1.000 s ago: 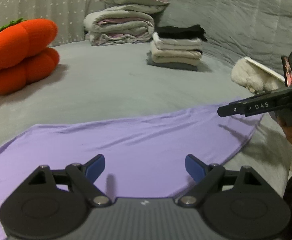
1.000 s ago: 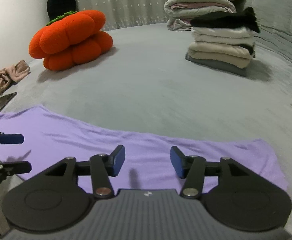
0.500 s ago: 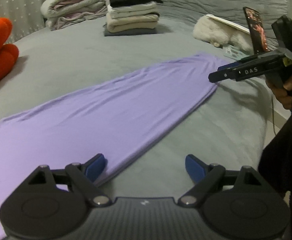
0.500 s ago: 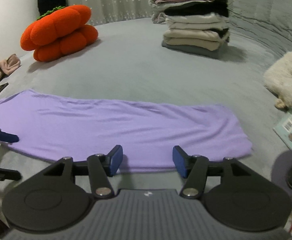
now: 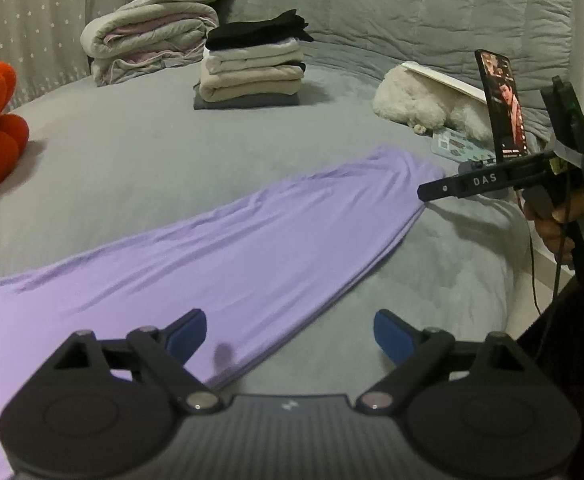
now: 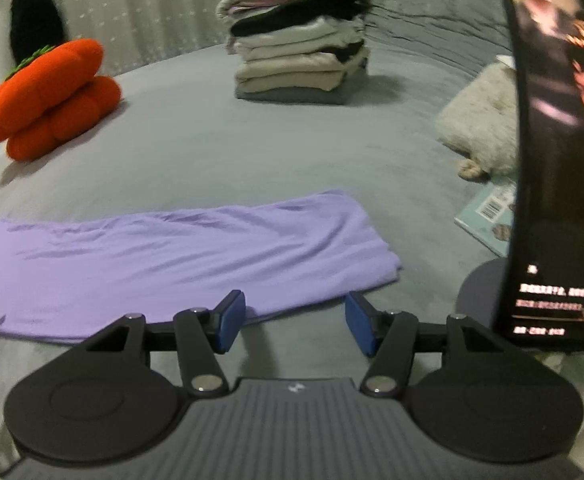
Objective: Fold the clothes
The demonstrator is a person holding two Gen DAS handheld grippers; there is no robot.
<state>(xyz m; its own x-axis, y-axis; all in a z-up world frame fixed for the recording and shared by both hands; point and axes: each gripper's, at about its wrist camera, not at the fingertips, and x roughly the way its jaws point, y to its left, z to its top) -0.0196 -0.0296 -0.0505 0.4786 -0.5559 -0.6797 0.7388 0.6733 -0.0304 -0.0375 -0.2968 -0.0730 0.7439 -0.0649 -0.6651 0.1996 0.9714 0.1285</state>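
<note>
A lilac garment [image 5: 220,256] lies folded into a long strip across the grey bed [image 5: 132,160]. My left gripper [image 5: 290,338] hovers open above the strip's near edge, its left pad over the cloth and nothing held. In the right wrist view the lilac garment [image 6: 180,256] ends just ahead of my right gripper [image 6: 295,322], which is open and empty near the strip's right corner. The right gripper [image 5: 425,192] also shows in the left wrist view, at the strip's far end, held by a hand [image 5: 559,228].
A stack of folded clothes [image 5: 252,72] and rolled quilts [image 5: 148,40] sit at the back. An orange pumpkin cushion [image 6: 48,96] lies left. A white plush toy [image 5: 415,104], a booklet [image 6: 491,216] and a phone [image 6: 563,152] upright on a stand crowd the right side.
Both grippers have drawn back toward me and to the right, off the lilac strip. The phone on its stand has come into the right wrist view. Both stay open.
</note>
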